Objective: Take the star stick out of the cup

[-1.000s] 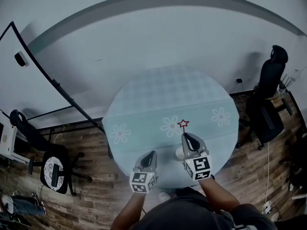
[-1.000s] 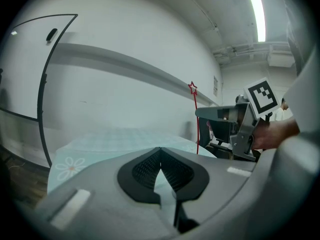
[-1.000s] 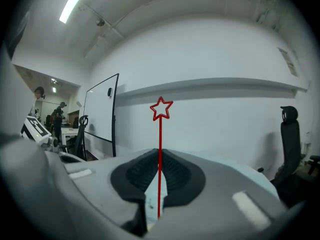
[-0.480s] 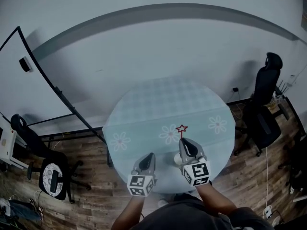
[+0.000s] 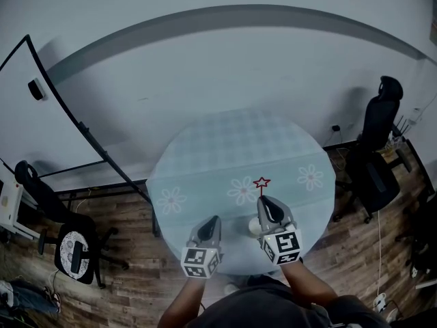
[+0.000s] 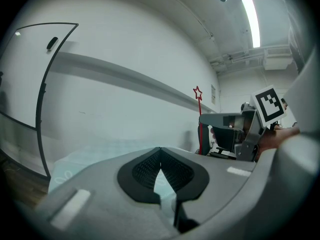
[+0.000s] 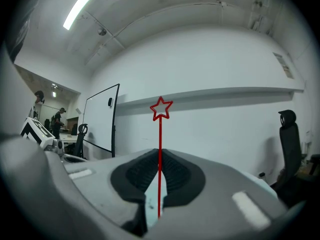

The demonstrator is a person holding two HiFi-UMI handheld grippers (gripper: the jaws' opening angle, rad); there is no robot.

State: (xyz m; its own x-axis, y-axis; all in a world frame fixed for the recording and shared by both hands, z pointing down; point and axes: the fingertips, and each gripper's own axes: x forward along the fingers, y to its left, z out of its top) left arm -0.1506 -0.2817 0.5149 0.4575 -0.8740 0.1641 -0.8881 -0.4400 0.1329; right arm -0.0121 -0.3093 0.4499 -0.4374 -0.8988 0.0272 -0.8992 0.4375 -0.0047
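Since half second ago, right tool (image 5: 263, 199) with star stick (image 5: 261, 182) drifted slightly right. Its jaws are clamped on thin shaft, star above the tips. Left tool (image 5: 216, 219) has jaws together, nothing between. Cup (image 5: 254, 225) stands on tabletop (image 5: 232, 142), just beside right tool. We judge step as lifting out. Stick's lower end is hidden. Next move needs straight upward pull, without tipping cup.

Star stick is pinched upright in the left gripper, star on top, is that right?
No, the right gripper pinches the star stick upright, star on top, as the right gripper view shows; the left gripper holds nothing.
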